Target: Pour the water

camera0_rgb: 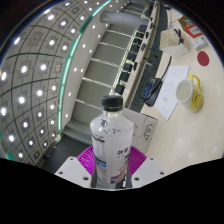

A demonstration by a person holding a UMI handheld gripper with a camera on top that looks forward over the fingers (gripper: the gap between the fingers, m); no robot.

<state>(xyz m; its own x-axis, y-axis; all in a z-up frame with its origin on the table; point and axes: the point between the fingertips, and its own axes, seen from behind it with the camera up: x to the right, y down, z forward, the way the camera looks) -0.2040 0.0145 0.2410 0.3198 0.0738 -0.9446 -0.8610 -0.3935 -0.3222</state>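
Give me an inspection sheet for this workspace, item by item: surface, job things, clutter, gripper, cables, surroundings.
Surface: pale tabletop, seen tilted, partly covered.
Job's things: clear plastic water bottle with a black cap, white label, capped; a white cup with a yellow inside lies beyond it on the tabletop.
Clutter: dark flat object, white box, papers beside the cup, and a red and yellow item at the far end, too small to identify.
Gripper: gripper shut on the bottle; magenta pads press its lower body.
Cables: nothing seen.
Surroundings: curved ceiling panel with rows of round lights; slatted ceiling strips beside it.
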